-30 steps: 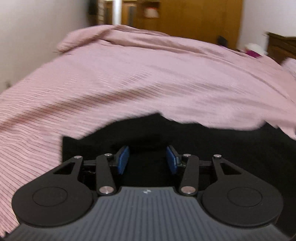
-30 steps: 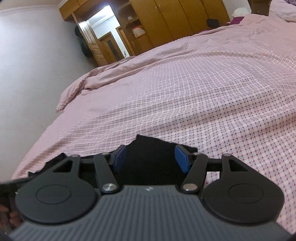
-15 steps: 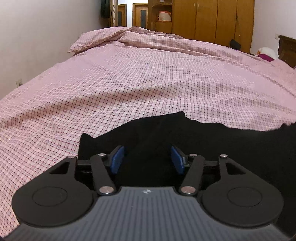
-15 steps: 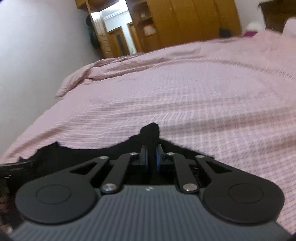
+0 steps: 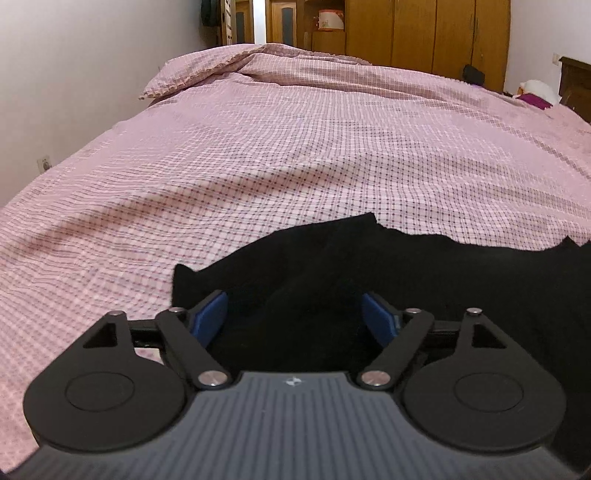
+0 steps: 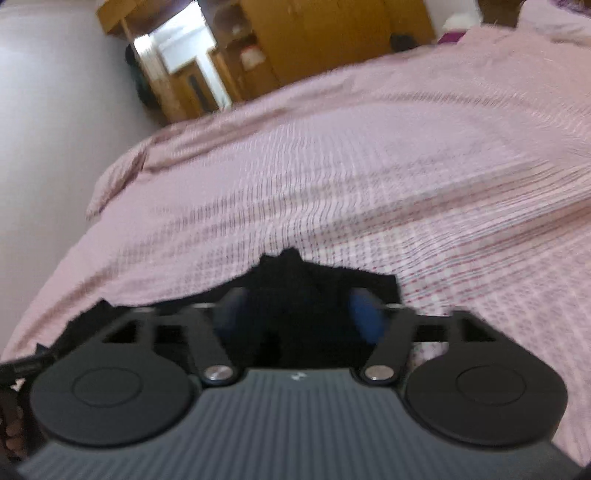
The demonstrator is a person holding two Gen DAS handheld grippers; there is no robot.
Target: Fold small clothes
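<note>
A small black garment [image 5: 424, 266] lies spread on the near part of a pink checked bed cover [image 5: 314, 147]. My left gripper [image 5: 295, 317] hovers over its left part, jaws opening wide, blue pads [image 5: 208, 314] clear of the cloth beneath them. In the right wrist view the same black garment [image 6: 295, 280] shows a raised crease between the fingers. My right gripper [image 6: 297, 314] is opening too, its blue pads [image 6: 364, 314] apart from that crease. This view is blurred.
The bed cover [image 6: 369, 166] stretches far ahead. A white wall [image 5: 74, 74] runs along the left. Wooden wardrobes [image 5: 424, 33] and a doorway [image 5: 258, 18] stand at the far end. A person's fingers [image 6: 11, 432] show at the lower left of the right wrist view.
The left jaws have spread wider over the garment. The right jaws pinched shut on a fold of black cloth half a second ago and now stand apart, letting it go.
</note>
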